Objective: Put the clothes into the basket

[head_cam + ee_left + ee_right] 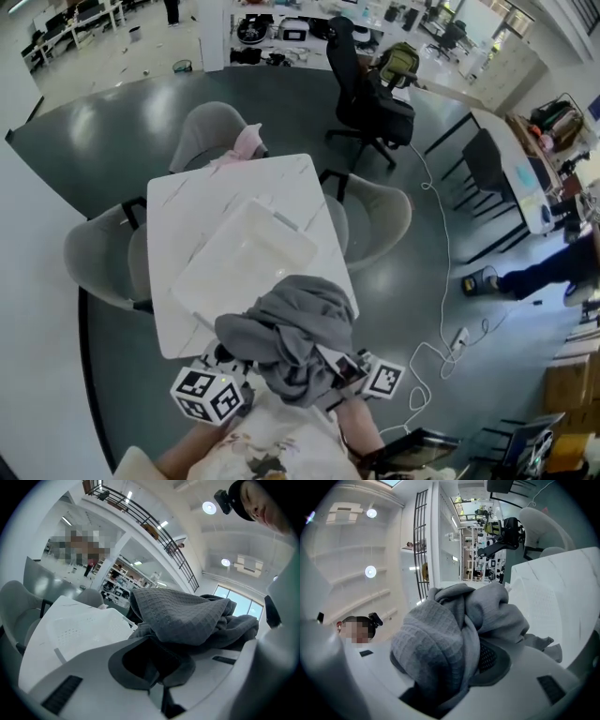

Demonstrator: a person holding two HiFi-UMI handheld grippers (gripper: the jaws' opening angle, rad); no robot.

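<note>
A bunched grey waffle-knit garment (292, 336) hangs over the near edge of the white table (187, 211), held up from both sides. My left gripper (239, 364) is shut on the garment's left part, whose folds (187, 613) drape over the jaws (157, 667). My right gripper (342, 366) is shut on a thick wad of the same cloth (440, 639), which fills the gap between its jaws (459, 672). The white perforated basket (281, 223) lies on the table just beyond the garment. It shows to the left in the left gripper view (89, 625) and to the right in the right gripper view (543, 595).
Three grey chairs (211, 127) (98, 253) (380, 220) ring the table; the far one carries a pink cloth (246, 142). A black office chair (361, 94) stands behind. A white cable (441, 281) runs over the dark floor at right, near a person's leg (530, 270).
</note>
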